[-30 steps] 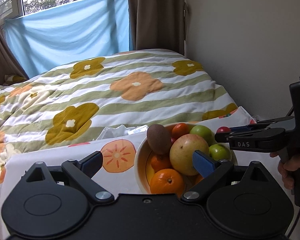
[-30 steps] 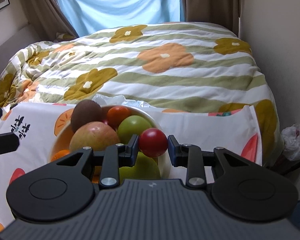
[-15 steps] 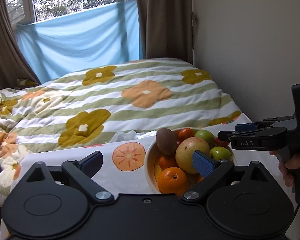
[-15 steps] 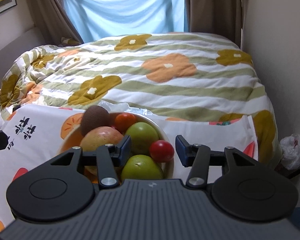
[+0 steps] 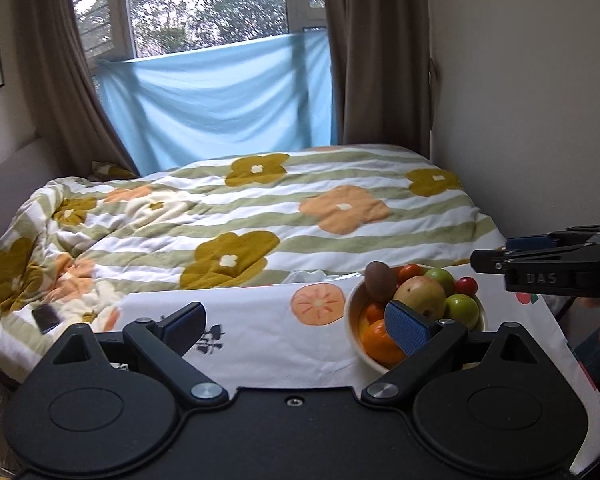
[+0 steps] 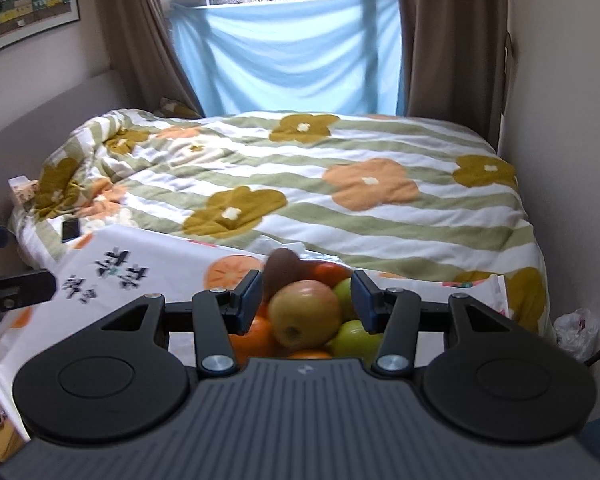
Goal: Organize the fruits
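Both grippers, left (image 5: 294, 322) and right (image 6: 303, 295), hang released and empty near a bowl (image 5: 354, 312) heaped with fruit, including a small red one (image 5: 466, 286), on a printed cloth (image 5: 260, 322); the sorting looks finished, so withdrawing likely comes next.

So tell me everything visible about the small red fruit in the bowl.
The small red fruit is round, smooth and glossy, like a cherry tomato or tiny apple. It sits free at the far right edge of the cream bowl, on top of the pile, resting against two green fruits: one on its left, one in front. Neither gripper touches it. The right wrist view does not show it.
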